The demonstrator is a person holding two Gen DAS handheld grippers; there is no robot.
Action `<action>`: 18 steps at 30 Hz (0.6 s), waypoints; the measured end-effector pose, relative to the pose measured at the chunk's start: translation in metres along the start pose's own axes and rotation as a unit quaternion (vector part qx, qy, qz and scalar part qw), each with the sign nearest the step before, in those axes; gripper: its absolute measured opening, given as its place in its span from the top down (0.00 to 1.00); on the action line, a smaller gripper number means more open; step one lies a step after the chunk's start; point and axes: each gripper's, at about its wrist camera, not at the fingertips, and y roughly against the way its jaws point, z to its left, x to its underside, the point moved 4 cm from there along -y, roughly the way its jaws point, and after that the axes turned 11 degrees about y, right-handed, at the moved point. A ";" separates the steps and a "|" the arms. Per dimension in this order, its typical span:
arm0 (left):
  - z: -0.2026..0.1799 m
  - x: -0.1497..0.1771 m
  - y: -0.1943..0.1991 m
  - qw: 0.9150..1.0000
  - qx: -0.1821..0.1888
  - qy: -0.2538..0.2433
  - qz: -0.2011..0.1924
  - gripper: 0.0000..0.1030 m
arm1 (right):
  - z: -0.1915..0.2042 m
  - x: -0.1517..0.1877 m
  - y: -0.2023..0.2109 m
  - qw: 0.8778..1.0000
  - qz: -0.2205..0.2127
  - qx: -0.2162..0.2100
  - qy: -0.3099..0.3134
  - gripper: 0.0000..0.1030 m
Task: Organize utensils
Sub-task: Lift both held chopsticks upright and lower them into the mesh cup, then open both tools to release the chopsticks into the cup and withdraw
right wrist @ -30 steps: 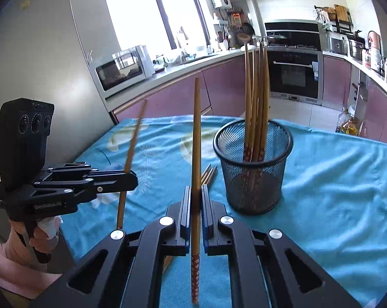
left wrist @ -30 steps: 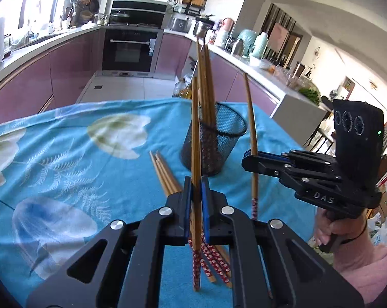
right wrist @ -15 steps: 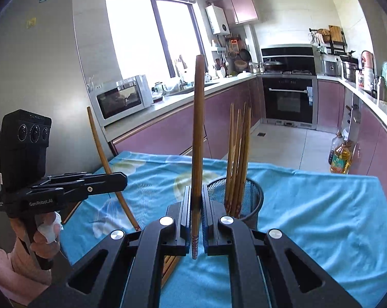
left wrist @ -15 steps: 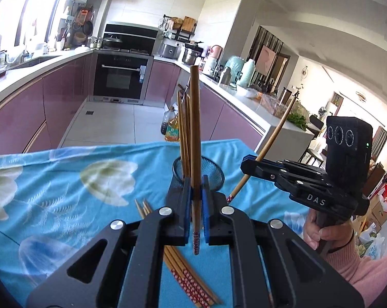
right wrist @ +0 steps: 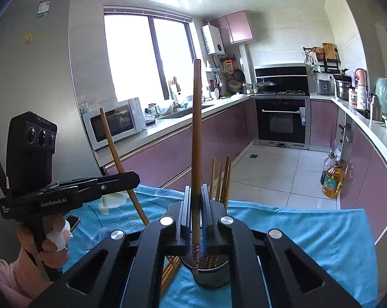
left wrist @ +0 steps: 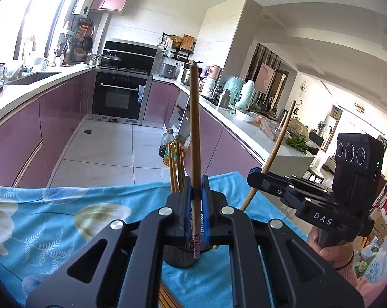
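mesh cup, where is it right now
In both wrist views the mesh cup stands on the blue tablecloth, low and central behind the gripped chopsticks, with loose chopsticks just left.

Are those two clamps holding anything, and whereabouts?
Yes. The left gripper pinches a chopstick near its patterned lower end; the right gripper grips another chopstick likewise.

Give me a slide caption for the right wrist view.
Right hand-held gripper holds a chopstick upright above the mesh holder.

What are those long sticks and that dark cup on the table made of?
The chopstick looks like bamboo or wood: warm brown, smooth, with a red patterned end. The holder looks like black metal mesh, see-through with a solid base. The tablecloth seems printed fabric.
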 end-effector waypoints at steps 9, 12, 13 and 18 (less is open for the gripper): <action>-0.004 -0.006 -0.023 1.000 -0.023 -0.011 0.001 0.92 | -0.011 0.004 -0.017 1.000 0.008 0.006 -0.014 0.94; -0.002 0.001 -0.034 0.999 -0.033 -0.017 0.019 0.92 | -0.011 0.009 -0.023 1.000 0.022 0.001 -0.017 0.94; -0.001 0.004 -0.038 0.999 -0.038 -0.019 0.025 0.92 | -0.012 0.010 -0.024 0.999 0.027 0.000 -0.018 0.94; 0.003 0.022 -0.056 0.997 -0.049 -0.032 0.052 0.92 | -0.007 0.021 -0.038 0.998 0.067 -0.008 -0.009 0.94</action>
